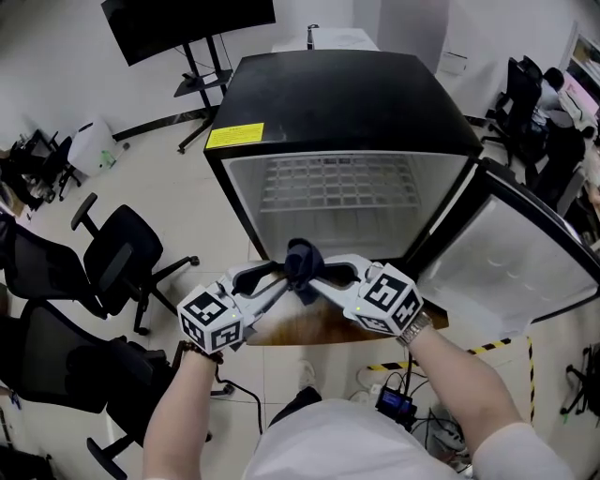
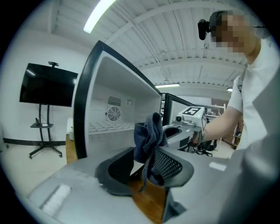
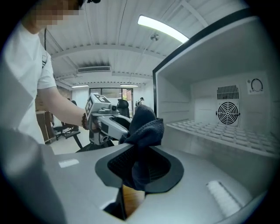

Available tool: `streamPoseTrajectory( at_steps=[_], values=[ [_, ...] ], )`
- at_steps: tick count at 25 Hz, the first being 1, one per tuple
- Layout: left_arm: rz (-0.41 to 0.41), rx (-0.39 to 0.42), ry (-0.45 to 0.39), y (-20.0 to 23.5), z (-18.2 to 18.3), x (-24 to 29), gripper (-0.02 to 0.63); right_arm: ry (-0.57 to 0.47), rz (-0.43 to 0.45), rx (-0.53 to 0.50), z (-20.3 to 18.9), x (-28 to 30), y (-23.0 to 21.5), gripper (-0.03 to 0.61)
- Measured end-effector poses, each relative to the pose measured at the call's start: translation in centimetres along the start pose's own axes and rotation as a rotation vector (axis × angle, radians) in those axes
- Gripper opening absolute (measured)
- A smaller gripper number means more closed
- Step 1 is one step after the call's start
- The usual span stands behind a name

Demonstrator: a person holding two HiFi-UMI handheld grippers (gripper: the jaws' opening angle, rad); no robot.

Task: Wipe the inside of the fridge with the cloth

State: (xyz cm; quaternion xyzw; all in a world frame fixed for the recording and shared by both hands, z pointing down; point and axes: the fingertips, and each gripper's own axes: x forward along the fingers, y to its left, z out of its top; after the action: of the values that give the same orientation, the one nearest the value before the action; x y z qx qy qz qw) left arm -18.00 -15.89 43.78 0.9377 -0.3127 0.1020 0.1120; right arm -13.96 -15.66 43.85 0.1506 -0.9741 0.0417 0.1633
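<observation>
A dark blue cloth [image 1: 302, 262] hangs bunched between my two grippers, in front of the open black mini fridge [image 1: 337, 103]. My right gripper [image 1: 325, 274] comes in from the right and is shut on the cloth [image 3: 144, 131], which fills the gap between its jaws [image 3: 140, 168]. My left gripper [image 1: 274, 279] faces it from the left. Its jaws [image 2: 146, 168] stand open, with the cloth [image 2: 148, 135] draped against the right one and a gap beside the left one. The fridge interior is white, with a wire shelf [image 1: 337, 183] and a fan grille [image 3: 227, 111] on its back wall.
The fridge door [image 1: 511, 258] swings open to the right. The fridge stands on a wooden table [image 1: 309, 330]. Black office chairs [image 1: 117, 253] are at the left, a TV on a stand [image 1: 187, 23] is behind, and cables [image 1: 403, 394] lie on the floor at the lower right.
</observation>
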Motion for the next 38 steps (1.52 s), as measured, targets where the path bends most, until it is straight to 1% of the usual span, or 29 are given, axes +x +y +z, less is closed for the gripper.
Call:
streamPoseTrajectory(
  at_steps=[4, 8, 10, 13, 18, 21, 31, 38],
  values=[
    [0.167, -0.028, -0.029, 2.9, -1.1, -1.2, 0.156, 0.011, -0.073, -0.006, -1.2, 1.8, -1.3, 0.067],
    [0.33, -0.049, -0.019, 6.1, -2.7, -2.2, 0.153, 0.027, -0.129, -0.027, -2.4, 3.9, -2.4, 0.067],
    [0.389, -0.043, -0.004, 7.1, -3.1, -2.2, 0.154, 0.038, -0.15, -0.042, -2.7, 4.9, -2.9, 0.067],
    [0.444, -0.029, 0.026, 8.4, -3.8, -2.0, 0.155, 0.051, -0.183, -0.055, -3.5, 6.5, -3.7, 0.067],
    [0.47, -0.016, 0.068, 9.9, -4.7, -1.1, 0.157, 0.059, -0.223, -0.069, -4.5, 9.2, -5.1, 0.066],
    [0.468, -0.015, 0.08, 10.7, -5.1, -0.6, 0.174, 0.059, -0.233, -0.072, -5.0, 10.7, -5.5, 0.066],
    [0.425, -0.007, 0.07, 12.1, -4.9, 0.8, 0.182, 0.043, -0.258, -0.058, -5.6, 14.1, -7.9, 0.064],
    [0.424, -0.011, 0.076, 12.4, -5.0, 1.0, 0.181, 0.022, -0.301, -0.043, -5.5, 15.3, -9.8, 0.063]
  ],
)
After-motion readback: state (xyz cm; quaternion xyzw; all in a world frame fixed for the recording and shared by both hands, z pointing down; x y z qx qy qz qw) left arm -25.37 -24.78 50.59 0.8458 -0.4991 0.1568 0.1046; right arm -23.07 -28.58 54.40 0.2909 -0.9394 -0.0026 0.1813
